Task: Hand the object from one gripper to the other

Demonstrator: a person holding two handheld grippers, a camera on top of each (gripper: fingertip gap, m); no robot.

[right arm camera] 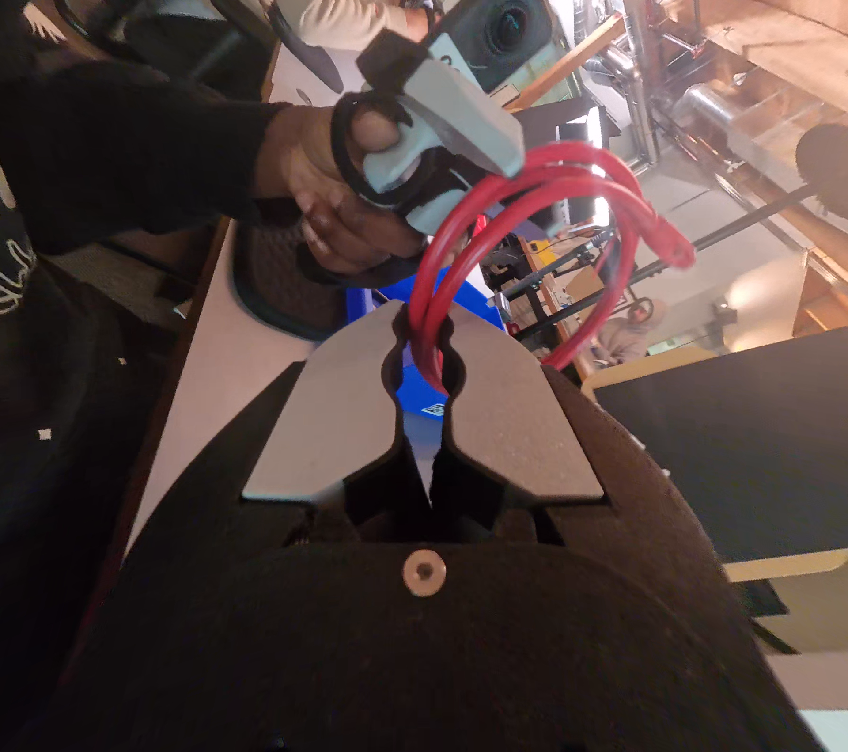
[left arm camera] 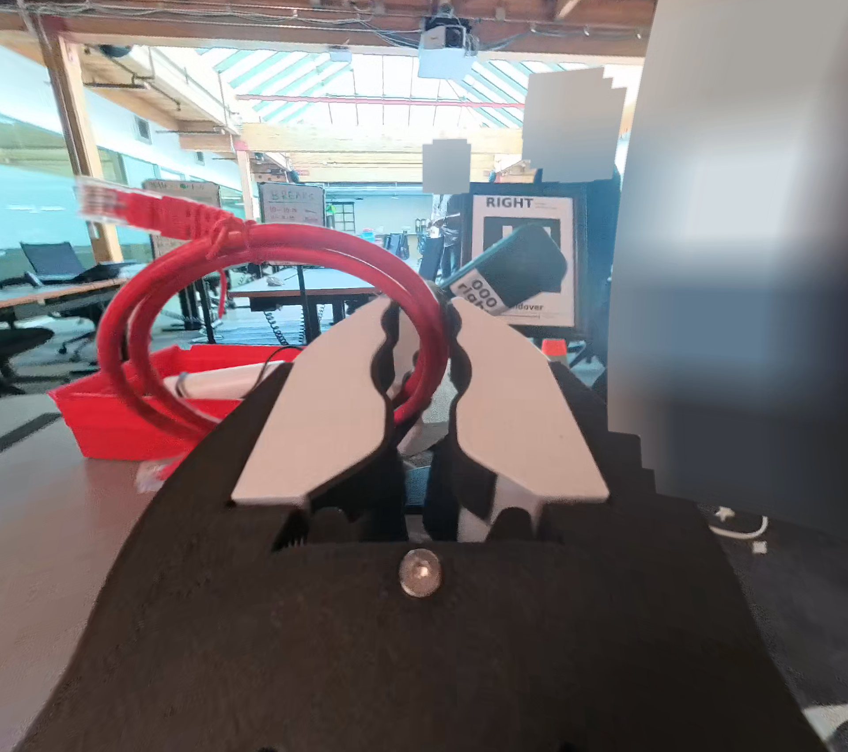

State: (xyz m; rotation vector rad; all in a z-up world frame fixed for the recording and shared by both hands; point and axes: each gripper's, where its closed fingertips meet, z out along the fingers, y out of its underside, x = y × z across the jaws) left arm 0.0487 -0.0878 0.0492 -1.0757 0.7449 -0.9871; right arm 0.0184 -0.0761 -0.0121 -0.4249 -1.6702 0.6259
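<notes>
My right gripper [right arm camera: 424, 319] is clamped on the coiled red cable [right arm camera: 527, 252]. My left gripper [left arm camera: 420, 310] has its jaws apart around the coil, above the red bin [left arm camera: 114, 422].

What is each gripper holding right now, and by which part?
The right gripper is shut on the coiled red ethernet cable, pinching the loop strands. The left gripper looks open around the same loop, not clamping.

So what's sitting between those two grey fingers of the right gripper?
Strands of the coiled red cable run through the right gripper, pinched near the fingertips, in the right wrist view.
</notes>
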